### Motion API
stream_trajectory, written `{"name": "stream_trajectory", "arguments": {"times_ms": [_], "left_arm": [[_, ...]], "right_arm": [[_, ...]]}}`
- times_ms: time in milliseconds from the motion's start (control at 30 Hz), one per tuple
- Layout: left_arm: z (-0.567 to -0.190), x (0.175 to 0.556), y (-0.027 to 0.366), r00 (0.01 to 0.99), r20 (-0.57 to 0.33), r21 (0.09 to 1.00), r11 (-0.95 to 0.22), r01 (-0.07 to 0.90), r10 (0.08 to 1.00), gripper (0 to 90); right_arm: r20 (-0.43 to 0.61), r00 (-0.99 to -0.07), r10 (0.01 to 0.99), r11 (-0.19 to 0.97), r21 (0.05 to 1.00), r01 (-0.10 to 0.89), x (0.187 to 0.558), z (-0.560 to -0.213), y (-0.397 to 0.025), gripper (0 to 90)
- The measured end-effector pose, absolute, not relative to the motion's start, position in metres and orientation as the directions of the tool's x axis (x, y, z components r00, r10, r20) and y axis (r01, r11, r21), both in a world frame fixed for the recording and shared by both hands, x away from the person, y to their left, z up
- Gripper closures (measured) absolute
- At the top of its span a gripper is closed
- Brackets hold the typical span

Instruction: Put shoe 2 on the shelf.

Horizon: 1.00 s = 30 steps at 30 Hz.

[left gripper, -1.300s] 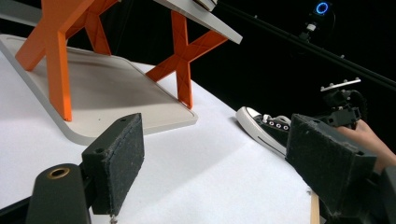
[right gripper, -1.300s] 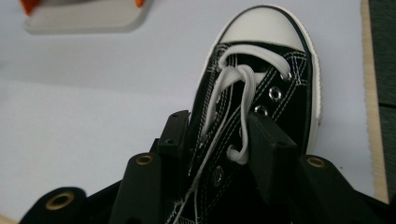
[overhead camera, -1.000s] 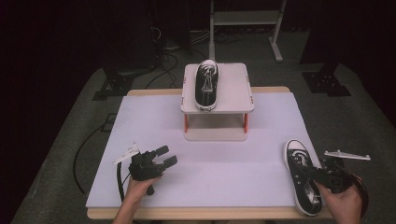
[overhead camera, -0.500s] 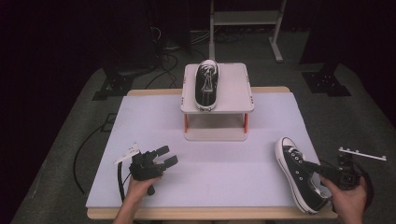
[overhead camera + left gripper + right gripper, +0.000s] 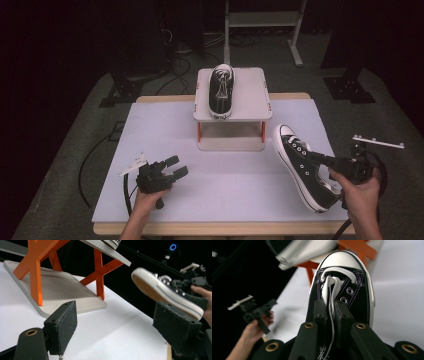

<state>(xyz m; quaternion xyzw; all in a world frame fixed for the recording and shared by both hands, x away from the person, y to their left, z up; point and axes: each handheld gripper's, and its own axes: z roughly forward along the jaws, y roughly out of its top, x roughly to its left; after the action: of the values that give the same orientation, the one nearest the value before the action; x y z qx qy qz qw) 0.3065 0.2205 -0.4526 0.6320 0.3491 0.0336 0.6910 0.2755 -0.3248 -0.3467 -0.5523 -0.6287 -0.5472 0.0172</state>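
High view: sneaker [image 5: 302,166] toe toward rack [image 5: 231,97].

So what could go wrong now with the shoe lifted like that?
The right hand-held gripper seems to pinch the shoe only by tongue and laces, so it might slip or swing. Its toe hangs close to the stand and could bump the edge. The shoe on top fills the left half, so a careless landing might knock it.

Two sneakers [image 5: 302,165] [image 5: 221,90], one stand [image 5: 250,95], two claws [image 5: 176,167] [image 5: 311,155]
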Motion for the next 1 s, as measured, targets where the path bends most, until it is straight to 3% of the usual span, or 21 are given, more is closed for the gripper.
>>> {"name": "stream_trajectory", "arguments": {"times_ms": [300, 500, 767, 1000], "left_arm": [[-0.453, 0.307, 0.222, 0.756, -0.434, 0.9, 0.193, 0.391, 0.49, 18.8], [-0.452, 0.308, 0.223, 0.754, -0.438, 0.898, 0.197, 0.393, 0.489, 18.8], [-0.452, 0.31, 0.226, 0.749, -0.445, 0.895, 0.213, 0.392, 0.49, 18.8], [-0.453, 0.31, 0.227, 0.748, -0.442, 0.896, 0.208, 0.392, 0.494, 18.8]], "right_arm": [[0.617, -0.475, 0.627, -0.189, 0.712, 0.676, 0.294, -0.298, -0.296, 81.4], [0.613, -0.485, 0.623, -0.191, 0.721, 0.666, 0.319, -0.274, -0.276, 81.4], [0.612, -0.428, 0.665, -0.225, 0.711, 0.666, 0.369, -0.248, -0.25, 81.4], [0.622, -0.356, 0.697, -0.268, 0.688, 0.675, 0.41, -0.248, -0.228, 81.3]]}}
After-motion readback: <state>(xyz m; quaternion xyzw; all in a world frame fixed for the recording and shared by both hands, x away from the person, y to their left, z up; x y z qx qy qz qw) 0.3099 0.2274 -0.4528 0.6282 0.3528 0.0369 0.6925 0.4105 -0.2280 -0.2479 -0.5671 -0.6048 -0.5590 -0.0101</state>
